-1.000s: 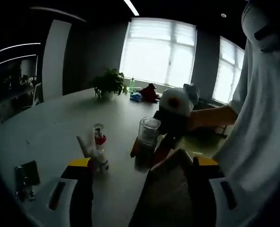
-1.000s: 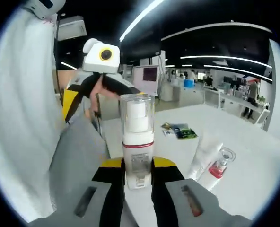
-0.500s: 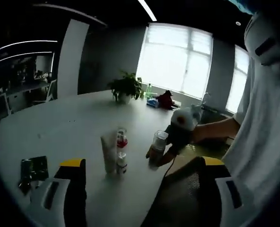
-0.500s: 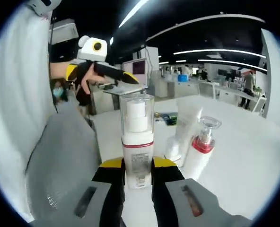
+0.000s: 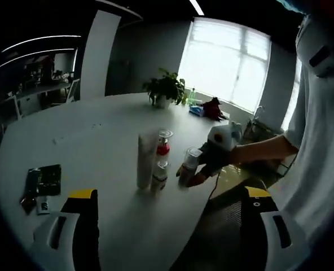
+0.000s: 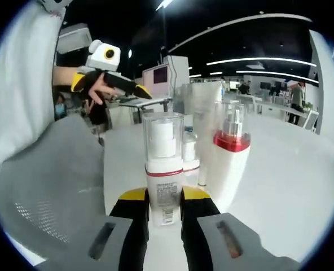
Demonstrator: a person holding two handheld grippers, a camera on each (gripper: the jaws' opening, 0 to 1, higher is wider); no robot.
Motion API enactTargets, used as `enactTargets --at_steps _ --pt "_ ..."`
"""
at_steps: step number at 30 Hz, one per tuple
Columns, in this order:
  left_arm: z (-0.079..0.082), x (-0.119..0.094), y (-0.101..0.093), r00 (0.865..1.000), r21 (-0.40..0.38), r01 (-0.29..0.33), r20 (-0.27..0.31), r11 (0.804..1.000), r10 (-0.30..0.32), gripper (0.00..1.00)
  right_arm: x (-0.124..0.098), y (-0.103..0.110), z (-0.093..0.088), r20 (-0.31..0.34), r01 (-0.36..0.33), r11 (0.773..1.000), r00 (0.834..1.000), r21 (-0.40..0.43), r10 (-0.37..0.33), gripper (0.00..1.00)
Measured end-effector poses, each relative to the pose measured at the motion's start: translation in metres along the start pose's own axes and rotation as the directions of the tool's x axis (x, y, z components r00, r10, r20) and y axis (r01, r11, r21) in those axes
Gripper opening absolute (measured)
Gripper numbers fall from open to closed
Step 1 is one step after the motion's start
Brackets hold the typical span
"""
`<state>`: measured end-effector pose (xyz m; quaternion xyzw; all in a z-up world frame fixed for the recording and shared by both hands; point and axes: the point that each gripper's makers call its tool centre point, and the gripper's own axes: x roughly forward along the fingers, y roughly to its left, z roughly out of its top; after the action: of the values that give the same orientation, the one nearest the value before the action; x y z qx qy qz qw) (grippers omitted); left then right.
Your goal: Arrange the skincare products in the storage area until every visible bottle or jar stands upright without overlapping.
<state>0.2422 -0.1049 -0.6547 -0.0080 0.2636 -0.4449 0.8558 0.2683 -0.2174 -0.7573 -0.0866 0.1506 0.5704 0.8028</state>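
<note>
- Pump bottle (image 6: 163, 169) with a clear cap and a red band stands upright at centre of the right gripper view, clamped low on its body between the jaws of the right hand-held gripper (image 6: 164, 217).
- Just to its right in that view stand a red-collared spray bottle (image 6: 229, 164), a white tube (image 6: 203, 121) behind it, and a small white bottle (image 6: 189, 155) between them.
- Step in hand, as I judge it: setting the held bottle down beside this upright group on the white tabletop (image 6: 285, 186).
- Next move calls for lowering it flat onto a bare spot close to the group without knocking it, then letting go.
- Left gripper view gives the overview: the tube, the bottles and the held bottle (image 5: 189, 167) grouped at centre frame, packets (image 5: 43, 182) at lower left, a potted plant (image 5: 166, 90) at the top.
- Left hand-held gripper (image 5: 170, 226) sits at the bottom of that view, jaws wide apart and holding nothing.
</note>
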Motion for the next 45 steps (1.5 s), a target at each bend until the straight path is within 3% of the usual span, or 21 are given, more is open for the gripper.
enactTargets --at_steps 4,12,19,29,36,39,43,45 --pt "-0.006 0.004 0.006 1.0 -0.015 -0.016 -0.015 1.0 0.016 0.99 0.009 -0.005 -0.014 -0.01 -0.002 1.0 1.0 -0.011 0.002 0.2" --pt "-0.012 0.012 0.014 0.999 -0.041 -0.026 -0.028 0.999 0.025 0.99 0.016 -0.009 -0.024 0.004 -0.02 1.0 1.0 -0.021 0.02 0.2" --pt "-0.014 0.017 0.018 0.999 -0.045 -0.023 -0.037 0.999 0.021 0.99 0.015 -0.013 -0.02 0.037 -0.029 0.999 0.999 -0.015 0.029 0.21" --pt "-0.02 0.005 0.036 0.996 -0.055 -0.068 -0.054 0.996 0.065 0.99 0.02 -0.011 -0.028 -0.011 -0.054 0.997 0.998 -0.047 0.054 0.22" --pt "-0.022 0.008 0.034 0.996 -0.046 -0.062 -0.061 0.997 0.059 0.99 0.021 -0.012 -0.031 -0.043 -0.066 0.997 0.997 -0.05 0.064 0.27" --pt "-0.024 0.009 0.033 0.996 -0.041 -0.057 -0.071 0.998 0.054 0.99 0.016 -0.015 -0.035 -0.072 -0.047 0.997 0.996 -0.055 0.043 0.28" --pt "-0.024 0.009 0.033 0.996 -0.038 -0.057 -0.068 0.998 0.055 0.99 0.003 -0.021 -0.049 -0.104 0.03 1.0 0.994 -0.008 -0.031 0.27" --pt "-0.023 0.008 0.034 0.996 -0.036 -0.058 -0.062 0.998 0.056 0.99 0.0 -0.017 -0.051 -0.106 0.037 0.999 0.994 0.013 -0.036 0.28"
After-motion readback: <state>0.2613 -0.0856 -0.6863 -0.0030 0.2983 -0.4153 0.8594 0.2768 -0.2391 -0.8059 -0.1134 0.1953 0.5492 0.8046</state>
